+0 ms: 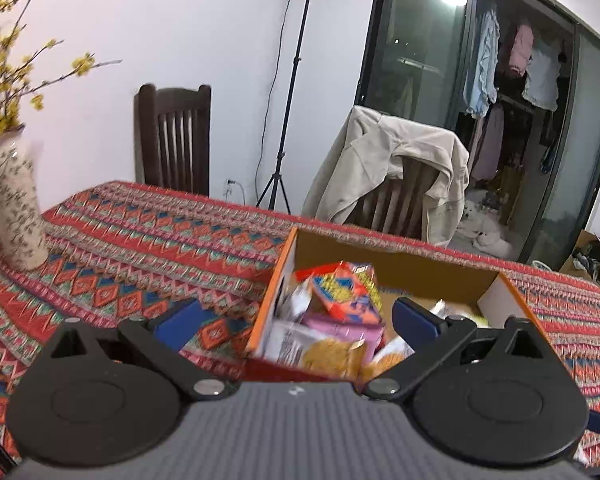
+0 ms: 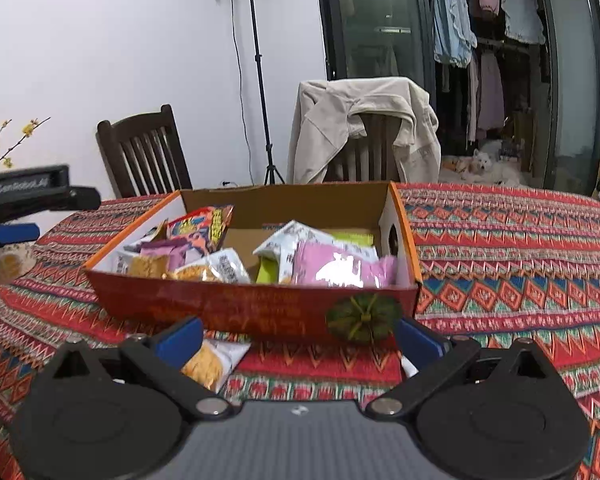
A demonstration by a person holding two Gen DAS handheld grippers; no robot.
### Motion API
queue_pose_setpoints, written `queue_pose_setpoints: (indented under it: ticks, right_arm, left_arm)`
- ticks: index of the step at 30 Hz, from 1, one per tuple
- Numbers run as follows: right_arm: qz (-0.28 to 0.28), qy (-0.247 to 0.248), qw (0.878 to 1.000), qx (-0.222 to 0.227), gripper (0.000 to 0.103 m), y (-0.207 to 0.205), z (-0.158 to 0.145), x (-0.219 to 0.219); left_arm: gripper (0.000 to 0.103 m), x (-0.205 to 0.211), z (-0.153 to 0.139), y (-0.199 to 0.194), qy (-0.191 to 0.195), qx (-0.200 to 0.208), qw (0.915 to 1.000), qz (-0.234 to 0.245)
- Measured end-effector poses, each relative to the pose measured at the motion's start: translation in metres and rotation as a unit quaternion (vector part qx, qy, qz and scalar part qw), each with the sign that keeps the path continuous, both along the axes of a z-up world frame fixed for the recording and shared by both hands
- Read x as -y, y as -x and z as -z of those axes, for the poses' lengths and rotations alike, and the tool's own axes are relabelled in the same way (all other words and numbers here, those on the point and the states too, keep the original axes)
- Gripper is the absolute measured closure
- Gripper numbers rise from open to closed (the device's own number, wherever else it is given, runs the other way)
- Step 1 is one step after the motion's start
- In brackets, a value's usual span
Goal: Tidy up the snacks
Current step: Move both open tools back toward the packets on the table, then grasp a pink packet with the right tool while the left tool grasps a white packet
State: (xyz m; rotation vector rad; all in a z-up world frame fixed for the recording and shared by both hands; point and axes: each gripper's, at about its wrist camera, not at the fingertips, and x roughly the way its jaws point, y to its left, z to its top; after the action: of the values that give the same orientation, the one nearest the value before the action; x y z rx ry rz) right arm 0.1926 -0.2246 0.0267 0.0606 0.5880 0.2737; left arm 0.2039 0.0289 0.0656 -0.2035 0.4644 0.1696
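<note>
**Snacks in the box, one left outside**

The orange box (image 2: 256, 304) sits on the bright patterned tablecloth (image 2: 500, 248), full of snack packs (image 2: 340, 268). One yellow snack pack (image 2: 214, 362) lies on the cloth just in front of it. The right gripper (image 2: 298, 334) is wide open and holds nothing. The left gripper (image 1: 296, 318) is wide open too, over the box's near edge. A vase (image 1: 18, 208) stands far off.

We count one open orange cardboard box (image 2: 256, 308) holding roughly eight or nine snack packets, exact number unclear from overlap. One yellow-printed snack packet (image 2: 214, 362) lies outside it on the cloth. Two dark wooden slat-back chairs (image 2: 144, 152), one patterned ceramic vase (image 1: 18, 204), one black tripod stand (image 2: 260, 80).
</note>
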Motion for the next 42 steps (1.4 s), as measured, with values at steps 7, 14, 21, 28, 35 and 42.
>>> queue_pose_setpoints:
  ticks: [7,14,21,28,35,42]
  right_arm:
    - [-0.013,0.015,0.999,-0.030,0.000,0.025,0.005,0.005]
    - [-0.008,0.046,0.998,-0.053,0.008,0.038,0.021,0.003]
    - [-0.001,0.047,0.997,-0.069,0.021,0.040,0.036,-0.002]
    - [0.002,0.068,0.995,-0.077,0.024,0.036,0.049,-0.016]
    - [0.004,0.066,0.995,-0.074,0.042,0.040,0.051,-0.014]
    - [0.008,0.037,0.998,-0.045,0.042,0.048,0.042,-0.009]
  left_arm:
    - [0.000,-0.004,0.014,0.032,-0.007,-0.034,0.9993,0.009]
    - [0.000,0.004,0.024,0.057,-0.016,-0.048,0.9984,0.025]
    - [0.000,0.003,0.035,0.071,-0.017,-0.069,0.9968,0.035]
    - [0.000,0.006,0.049,0.078,-0.017,-0.093,0.9945,0.046]
    - [0.000,0.011,0.056,0.077,-0.019,-0.106,0.9928,0.053]
    - [0.000,0.018,0.067,0.064,-0.028,-0.126,0.9905,0.048]
